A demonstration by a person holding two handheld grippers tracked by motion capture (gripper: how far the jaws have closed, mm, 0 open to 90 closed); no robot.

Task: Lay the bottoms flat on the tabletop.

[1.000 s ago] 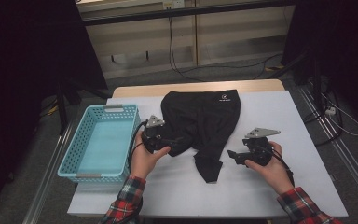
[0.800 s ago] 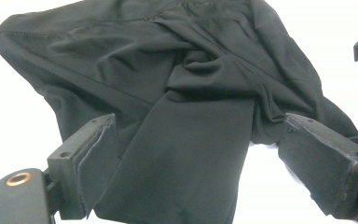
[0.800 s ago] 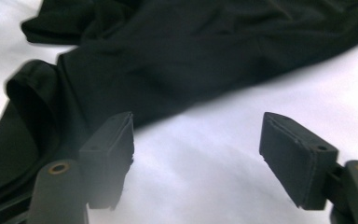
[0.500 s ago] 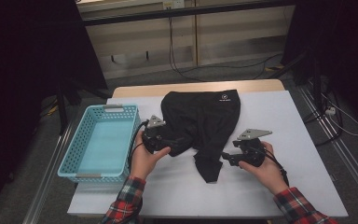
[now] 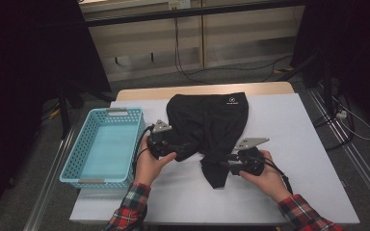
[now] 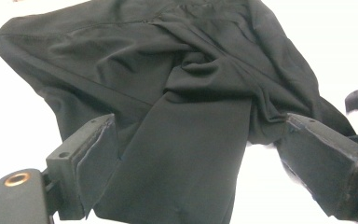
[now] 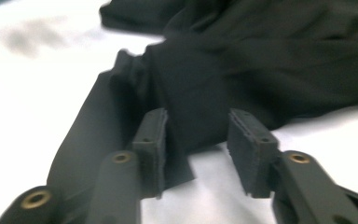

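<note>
table [image 5: 294,125] right bare | basket [image 5: 103,144] left edge | shorts [image 5: 212,125] centre

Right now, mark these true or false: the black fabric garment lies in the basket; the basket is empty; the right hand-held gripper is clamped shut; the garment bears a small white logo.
1. The black fabric garment lies in the light-blue plastic basket: false, it lies on the white table.
2. The basket is empty: true.
3. The right hand-held gripper is clamped shut: false, its jaws, just closing, show a gap.
4. The garment bears a small white logo: true.
</note>
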